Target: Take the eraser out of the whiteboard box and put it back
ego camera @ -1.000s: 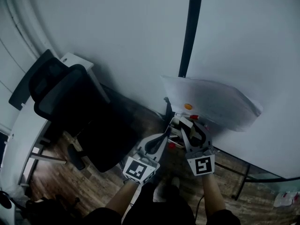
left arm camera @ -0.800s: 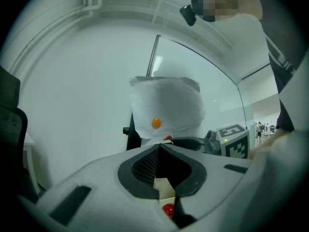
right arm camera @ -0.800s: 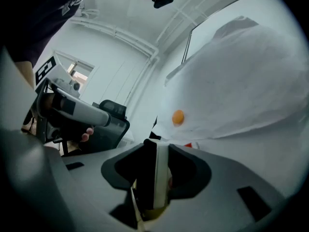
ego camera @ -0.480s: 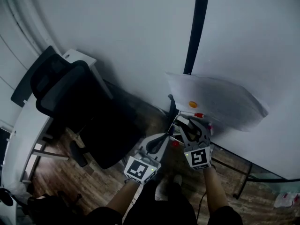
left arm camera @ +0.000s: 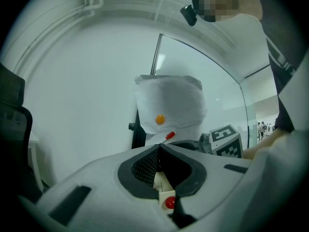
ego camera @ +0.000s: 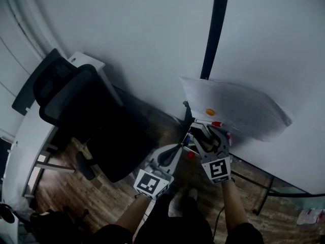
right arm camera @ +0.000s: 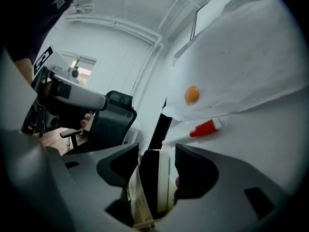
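Black-and-white eraser (right arm camera: 154,182) | between opening right tongs (right arm camera: 155,153) (head view hides it)

White wall (ego camera: 127,34) ahead of the left hand-held gripper (ego camera: 179,147). A dark vertical post (ego camera: 216,29) runs up it above the right hand-held gripper (ego camera: 205,134), with a pale panel (ego camera: 274,44) right of the post. Black office chair (ego camera: 76,111) well left of the left hand-held gripper, and a white desk (ego camera: 23,151) beyond the chair. Dark wood floor (ego camera: 101,200) below both. Dim, even light.
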